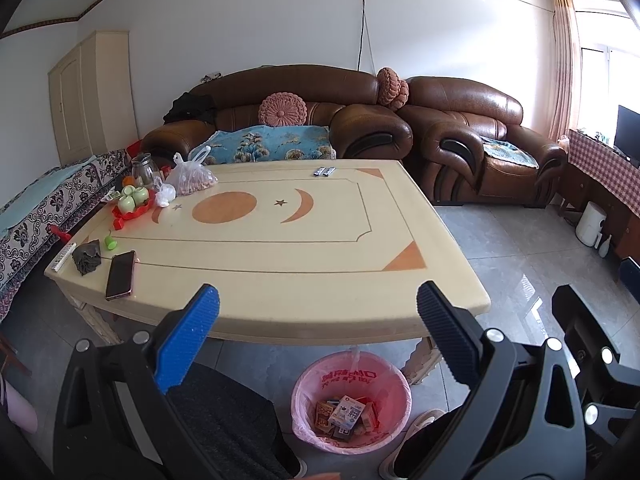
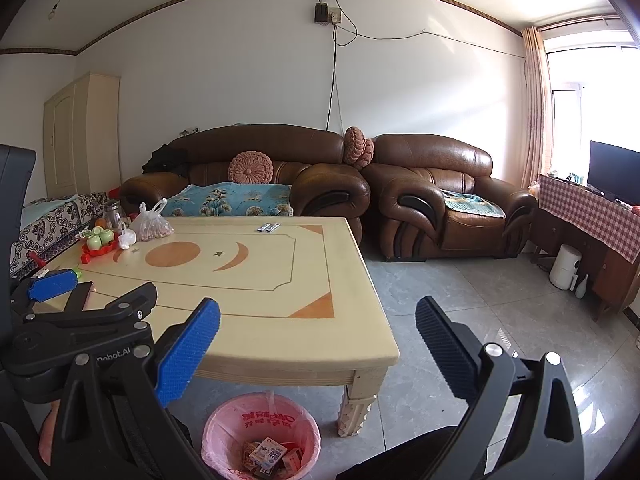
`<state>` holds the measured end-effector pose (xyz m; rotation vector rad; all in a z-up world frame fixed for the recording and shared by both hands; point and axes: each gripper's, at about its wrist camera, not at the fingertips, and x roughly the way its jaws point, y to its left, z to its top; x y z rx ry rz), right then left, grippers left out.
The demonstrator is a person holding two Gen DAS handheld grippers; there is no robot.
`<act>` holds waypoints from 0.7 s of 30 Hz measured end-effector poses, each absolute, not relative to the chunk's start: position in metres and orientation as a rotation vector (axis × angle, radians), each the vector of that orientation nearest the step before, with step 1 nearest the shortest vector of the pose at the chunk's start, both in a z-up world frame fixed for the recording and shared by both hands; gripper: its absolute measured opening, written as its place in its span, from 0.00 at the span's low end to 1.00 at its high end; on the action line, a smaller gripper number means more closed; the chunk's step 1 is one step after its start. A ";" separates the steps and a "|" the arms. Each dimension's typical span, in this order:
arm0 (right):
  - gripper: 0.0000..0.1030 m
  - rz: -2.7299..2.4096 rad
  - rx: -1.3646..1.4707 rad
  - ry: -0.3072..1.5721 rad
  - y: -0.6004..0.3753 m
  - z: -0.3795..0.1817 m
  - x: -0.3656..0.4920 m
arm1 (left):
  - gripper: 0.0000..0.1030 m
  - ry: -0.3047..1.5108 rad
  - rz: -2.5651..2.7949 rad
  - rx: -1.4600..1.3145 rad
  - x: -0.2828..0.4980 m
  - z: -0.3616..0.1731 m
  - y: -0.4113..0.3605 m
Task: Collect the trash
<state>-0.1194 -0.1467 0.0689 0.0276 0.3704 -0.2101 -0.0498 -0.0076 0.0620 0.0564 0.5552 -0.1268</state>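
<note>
Pink-lined bin (image 1: 351,400) below table (image 1: 280,280), grippers empty

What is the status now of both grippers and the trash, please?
Left gripper open, empty. Right gripper open, empty. Trash bin on floor at table's near edge, small cartons inside. Two small packets on table's far side; path clear.

Home living room: brown leather sofa (image 2: 256,172) and armchair (image 2: 448,196), low bench (image 2: 280,280), TV (image 2: 614,170) far right (tiled floor).
</note>
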 end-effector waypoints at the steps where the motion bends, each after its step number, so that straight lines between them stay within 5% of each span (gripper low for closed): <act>1: 0.93 -0.210 0.027 0.370 -0.147 0.069 -0.119 | 0.94 0.556 -0.129 0.058 -0.049 0.062 -0.006; 21: 0.93 -0.215 0.019 0.364 -0.148 0.066 -0.120 | 0.94 0.561 -0.130 0.060 -0.048 0.062 -0.006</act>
